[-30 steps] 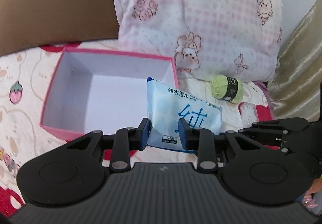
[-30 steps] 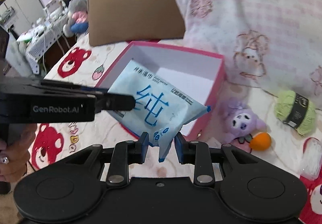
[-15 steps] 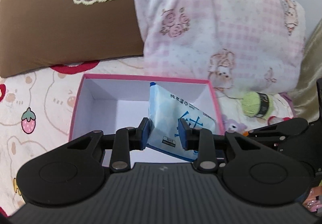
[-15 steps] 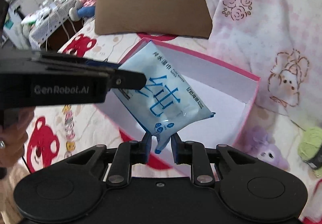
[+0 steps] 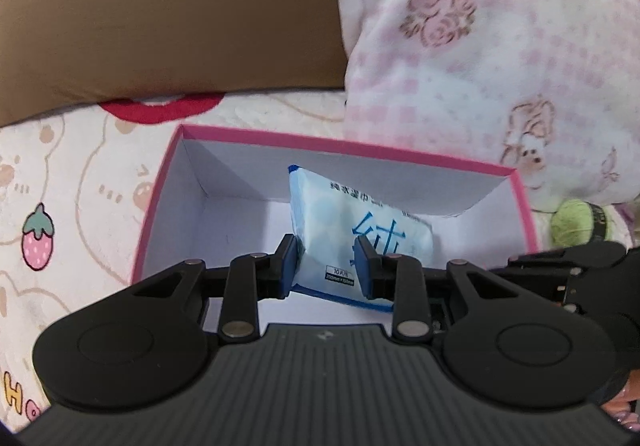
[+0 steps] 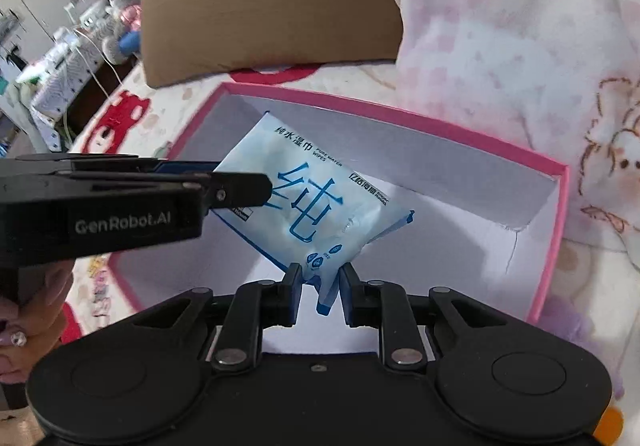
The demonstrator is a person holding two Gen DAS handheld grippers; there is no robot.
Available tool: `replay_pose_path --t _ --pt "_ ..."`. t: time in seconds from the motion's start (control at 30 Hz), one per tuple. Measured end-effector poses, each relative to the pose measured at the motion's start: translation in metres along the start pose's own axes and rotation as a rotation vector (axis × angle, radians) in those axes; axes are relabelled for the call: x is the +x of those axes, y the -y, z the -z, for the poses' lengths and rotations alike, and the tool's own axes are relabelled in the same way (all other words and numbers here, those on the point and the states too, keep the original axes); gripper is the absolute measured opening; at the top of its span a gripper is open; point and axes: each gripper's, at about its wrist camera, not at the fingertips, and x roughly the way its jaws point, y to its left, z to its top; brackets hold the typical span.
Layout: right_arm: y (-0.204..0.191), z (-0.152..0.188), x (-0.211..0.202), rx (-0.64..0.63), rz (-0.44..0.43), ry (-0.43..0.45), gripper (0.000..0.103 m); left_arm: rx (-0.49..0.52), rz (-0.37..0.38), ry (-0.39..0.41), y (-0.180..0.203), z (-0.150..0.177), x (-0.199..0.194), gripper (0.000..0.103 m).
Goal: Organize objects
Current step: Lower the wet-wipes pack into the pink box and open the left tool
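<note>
Sinking toward the pink box (image 5: 520, 205), the wet-wipe pack (image 5: 352, 230) now hangs inside its walls, where a second ago it was in front of the box's near rim and half a second ago only partly over the opening. Both views have closed in: the brown cushion (image 5: 160, 25) and the pink checked pillow (image 5: 500, 45) fill far more of the upper picture than before, and the box has grown large under the pack.

On the left, the left tongs (image 5: 325, 266) are nearly closed, the blue pads pressing on the pack's lower edge, unchanged in grip. From the right wrist view the same tongs (image 6: 264, 185) reach in from the left side, with "GenRobot.AI" printed in white on their black body and a hand (image 6: 36, 314) behind them. The pack (image 6: 316, 205) shows a large blue Chinese character in the middle, a row of smaller Chinese characters along its top edge, and "PURE WATER WIPES" in small print; a small black-framed label sits near its bottom edge, too fine to read surely.

Further right, the right tongs (image 6: 320, 288) pinch the pack's crumpled lower corner, narrower than a second ago. The green yarn ball (image 5: 576, 221) lies on the bed (image 5: 80, 185) beyond the box's right wall.
</note>
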Motion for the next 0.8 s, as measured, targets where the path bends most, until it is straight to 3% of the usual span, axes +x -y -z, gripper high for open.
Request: replay_pose_path --t 0.47,0.8 --pt "0.023 -0.012 0.042 0.066 0.044 -0.050 0.020 -0.131 -0.002 -0.133 -0.022 -0.006 0.060 0.029" --pt "0.029 -0.017 0.053 0.109 0.043 -0.054 0.019 -0.169 -0.044 -0.176 -0.025 -0.012 0.082 0.029"
